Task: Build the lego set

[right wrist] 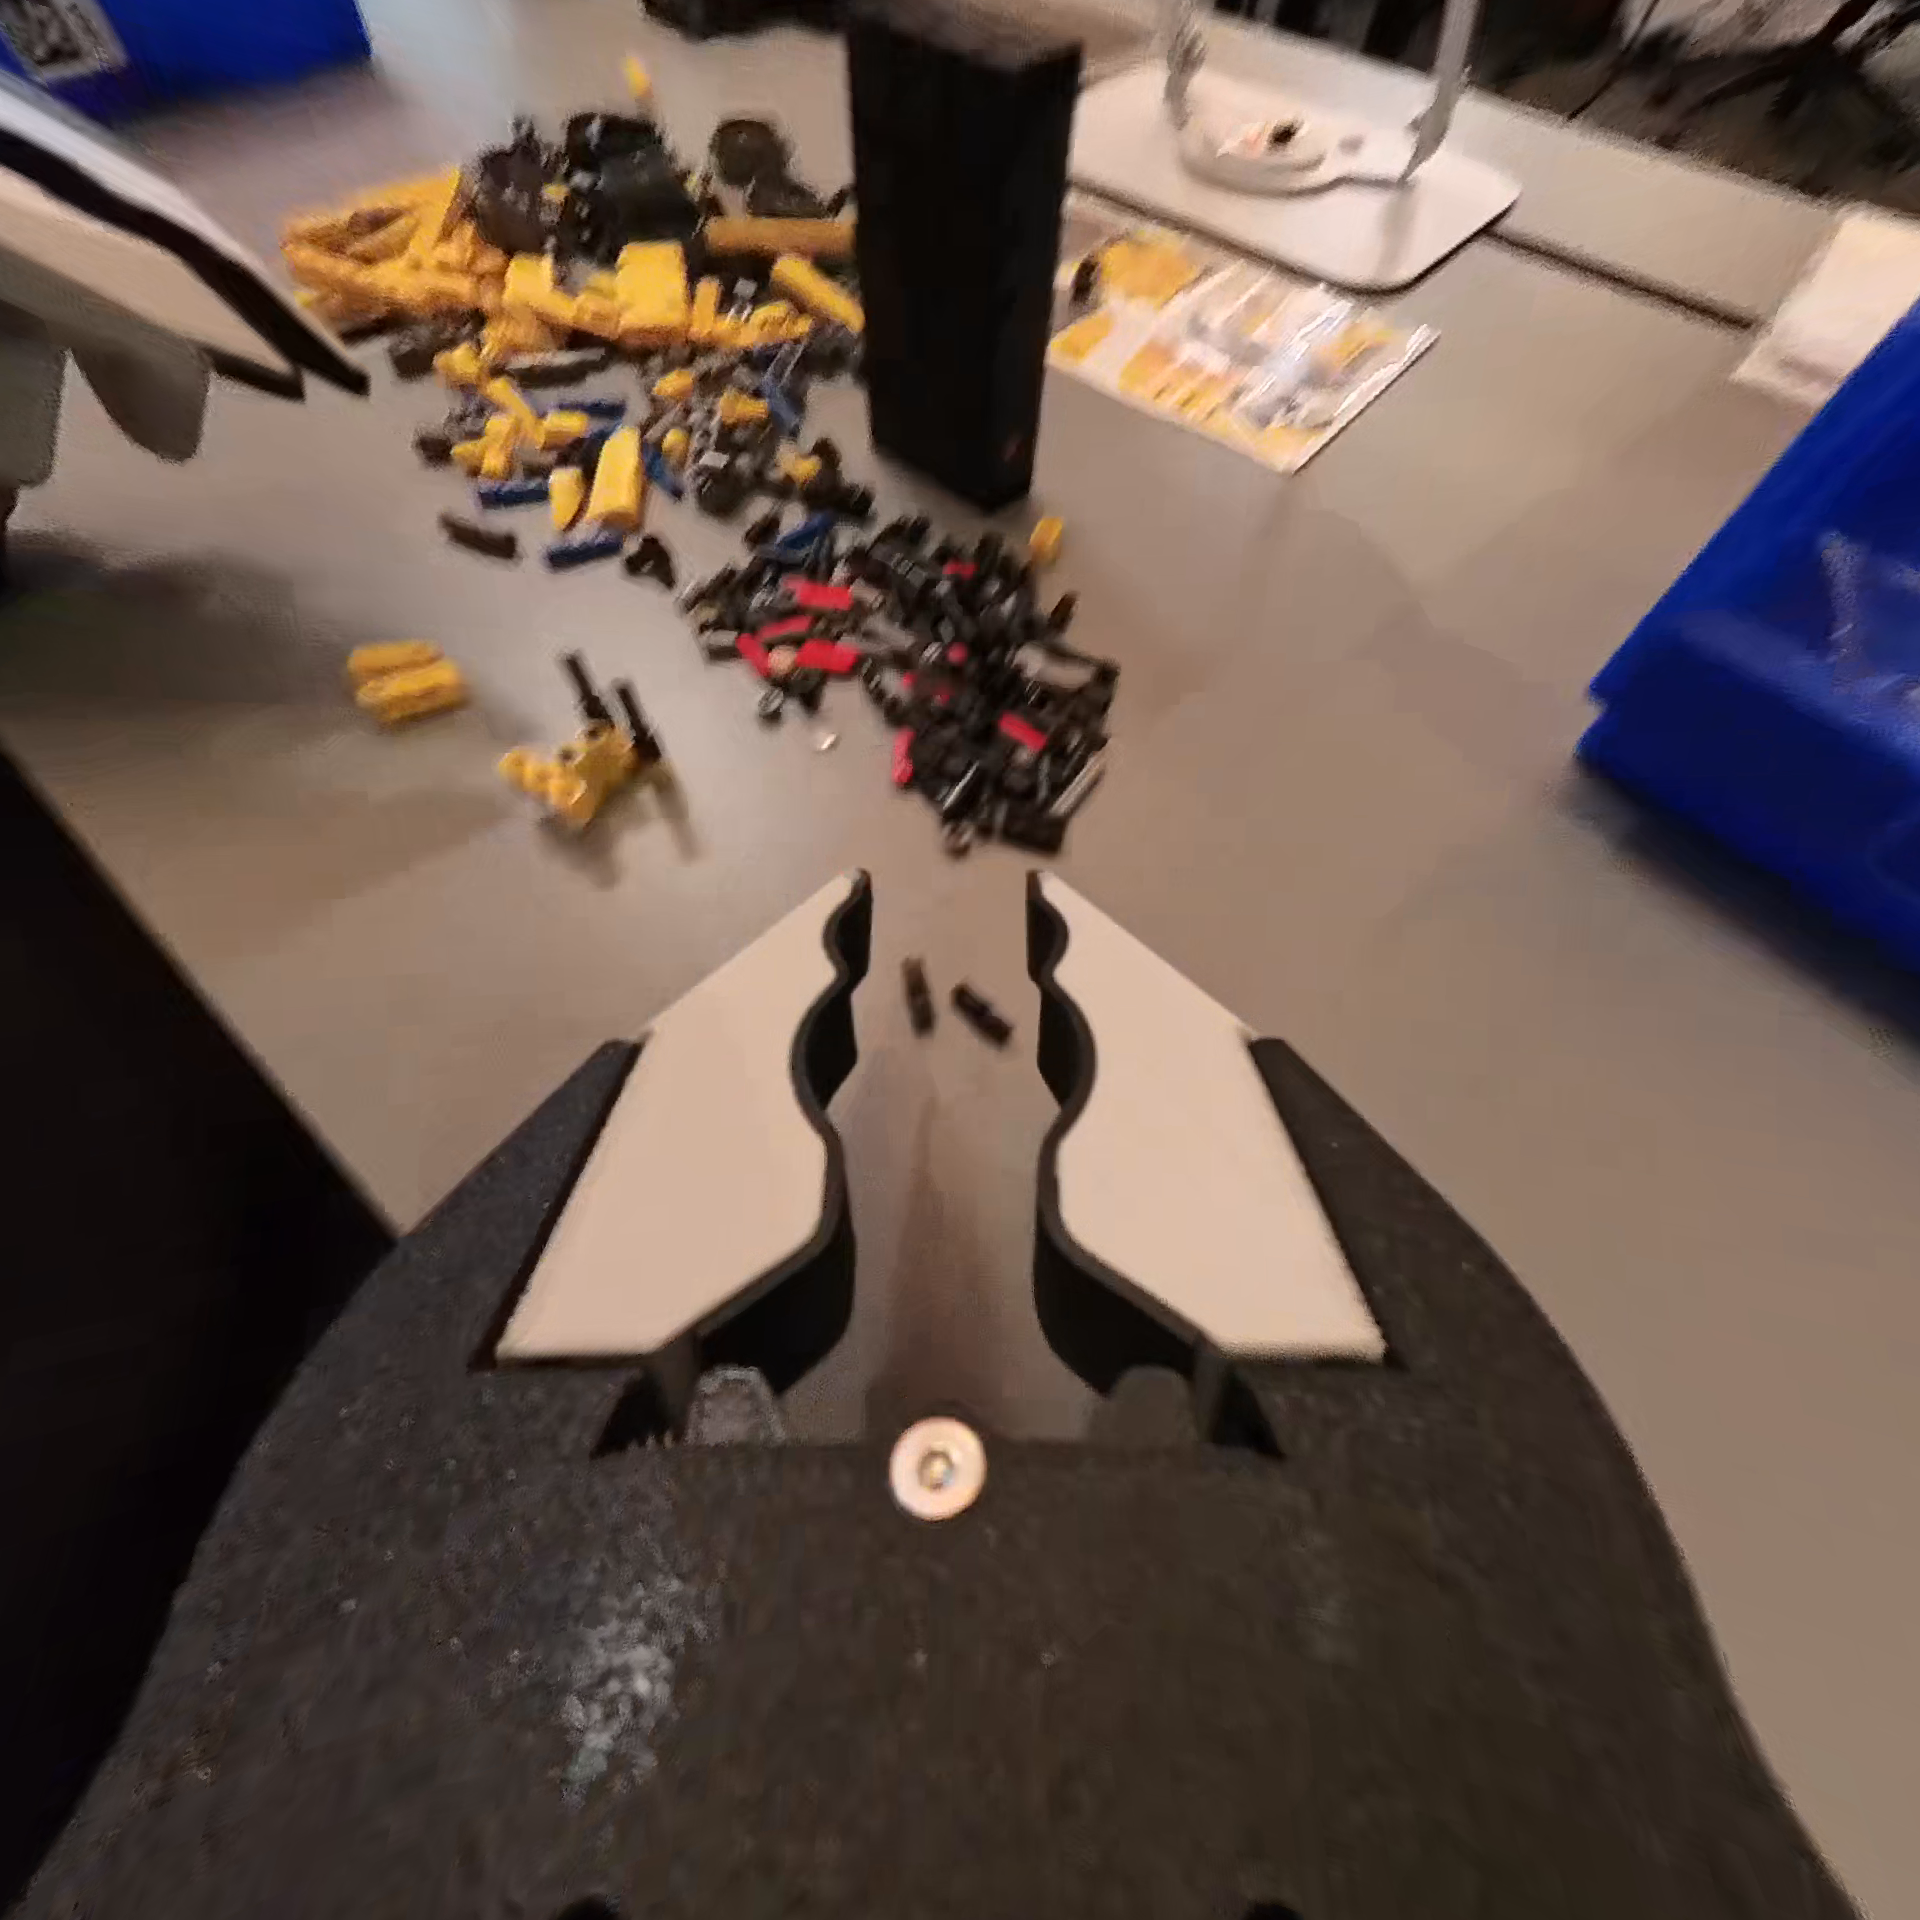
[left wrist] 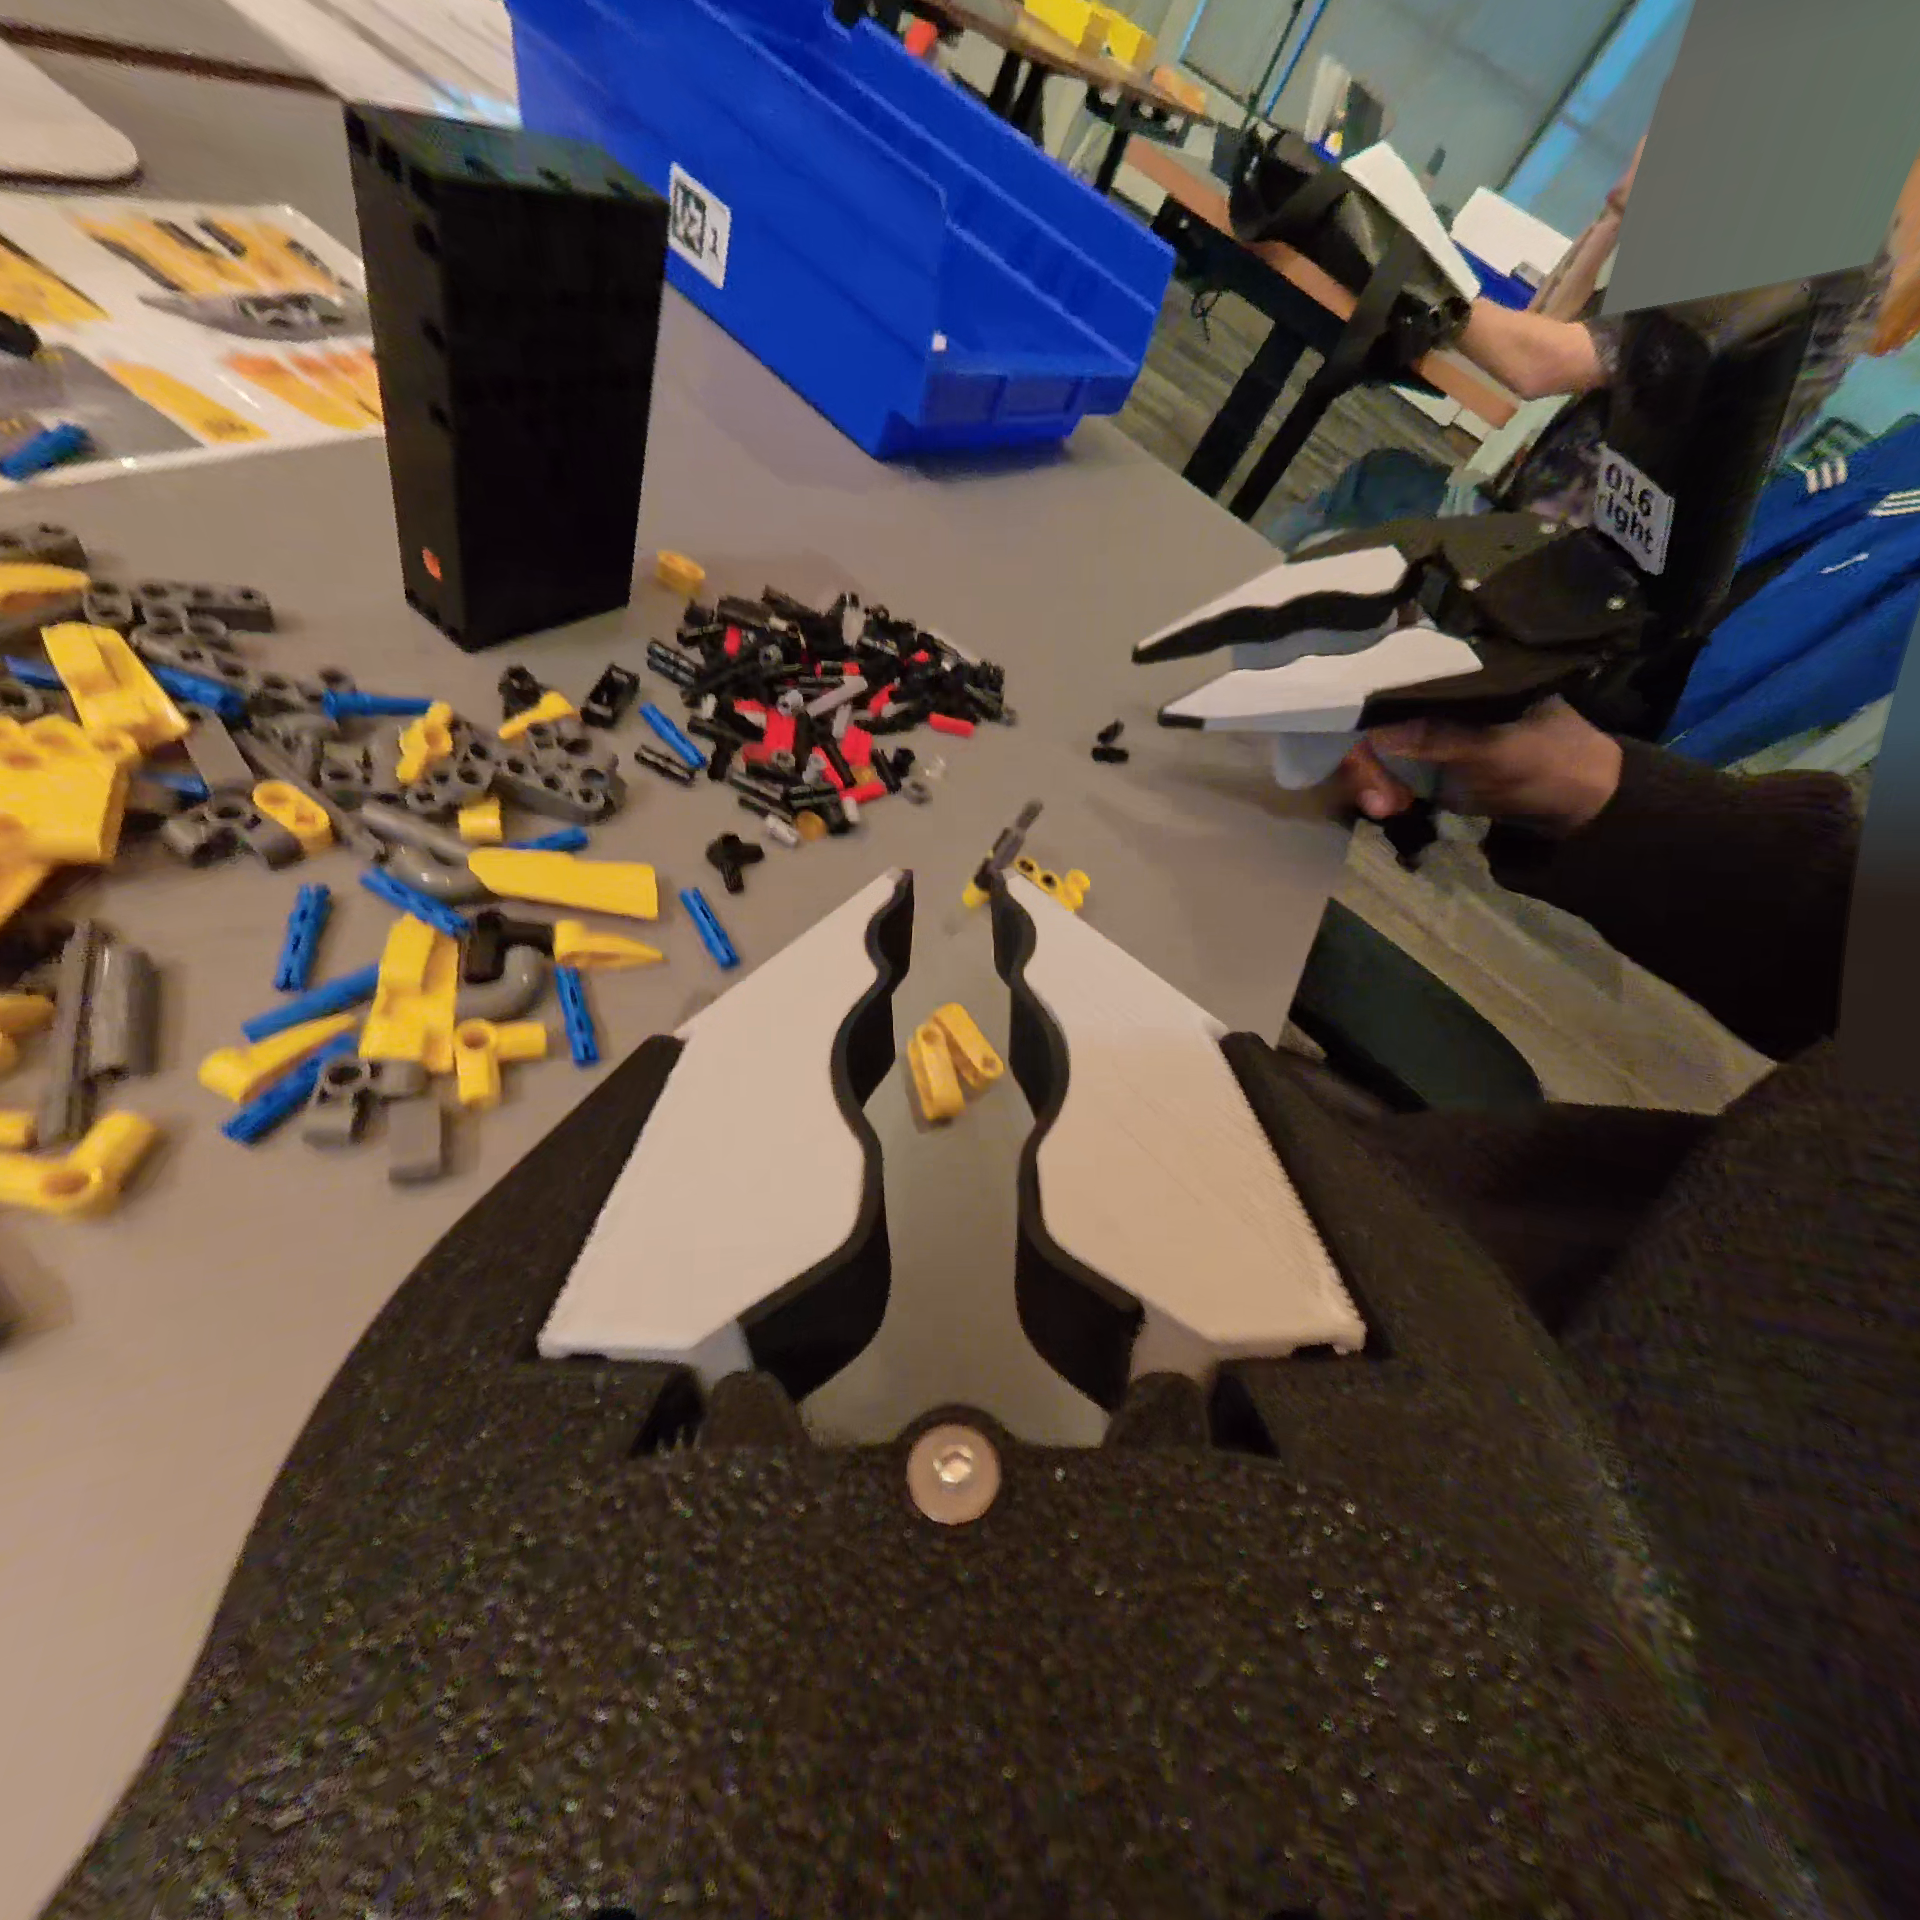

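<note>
My left gripper is open a little and empty, held low over the grey table. A pair of yellow connectors lies on the table between its fingers. A small yellow-and-black assembly lies just past its right fingertip. My right gripper is open and empty. Two small black pins lie on the table between its fingers. The right gripper also shows in the left wrist view, held by a hand, with the pins just below its tips. The left gripper's tips show at the right wrist view's upper left.
A heap of black and red pins lies mid-table. Yellow, blue and grey parts spread beyond. A tall black block stands upright. A blue bin and a printed sheet lie nearby. Some 20 cm of space lies between my two pairs of fingers. The right gripper is farther from the tall black block, some 20 cm, than the left, some 15 cm.
</note>
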Tool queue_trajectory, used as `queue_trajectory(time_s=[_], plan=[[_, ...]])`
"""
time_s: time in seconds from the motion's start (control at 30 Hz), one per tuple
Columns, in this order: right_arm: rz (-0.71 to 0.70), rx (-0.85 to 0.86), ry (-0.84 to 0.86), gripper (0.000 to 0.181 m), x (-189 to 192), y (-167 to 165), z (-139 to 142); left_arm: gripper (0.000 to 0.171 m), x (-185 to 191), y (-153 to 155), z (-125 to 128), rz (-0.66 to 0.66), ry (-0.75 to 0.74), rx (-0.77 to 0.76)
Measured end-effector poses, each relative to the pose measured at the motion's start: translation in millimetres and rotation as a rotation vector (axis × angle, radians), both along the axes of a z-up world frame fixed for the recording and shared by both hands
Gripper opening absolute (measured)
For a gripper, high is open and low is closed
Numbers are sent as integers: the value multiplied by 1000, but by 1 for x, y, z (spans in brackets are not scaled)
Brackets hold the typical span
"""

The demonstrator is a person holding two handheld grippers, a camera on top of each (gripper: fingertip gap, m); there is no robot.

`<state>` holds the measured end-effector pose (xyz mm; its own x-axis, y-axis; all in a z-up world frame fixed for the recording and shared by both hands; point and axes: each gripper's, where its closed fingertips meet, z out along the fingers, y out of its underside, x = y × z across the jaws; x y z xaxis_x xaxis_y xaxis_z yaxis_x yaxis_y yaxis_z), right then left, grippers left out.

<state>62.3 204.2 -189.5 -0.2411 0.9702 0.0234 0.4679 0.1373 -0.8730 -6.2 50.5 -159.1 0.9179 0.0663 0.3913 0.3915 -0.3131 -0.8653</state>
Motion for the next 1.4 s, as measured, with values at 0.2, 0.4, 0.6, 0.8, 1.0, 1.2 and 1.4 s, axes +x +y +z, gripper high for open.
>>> queue_trajectory(time_s=[0.2, 0.4, 0.6, 0.8, 1.0, 1.2, 1.4], plan=[[7, 10, -64, 23, 14, -5, -17, 14, 9, -13, -18, -2, 7, -134], [10, 91, -144, 19, 11, -3, -31, 15, 17, -18, -36, -5, 76, -220], [18, 76, -161, 17, 9, -4, -32, 18, 20, -15, -42, -14, 90, -256], [20, 62, -169, 11, 7, -7, -33, 21, 21, -12, -50, -16, 108, -302], [1, 70, -168, 5, 5, -4, -33, 22, 22, -11, -59, -13, 169, -361], [3, 81, -166, 4, 5, -5, -33, 21, 22, -13, -60, -10, 175, -373], [5, 72, -167, 4, 5, -5, -33, 21, 43, -11, -54, -107, 122, -329]])
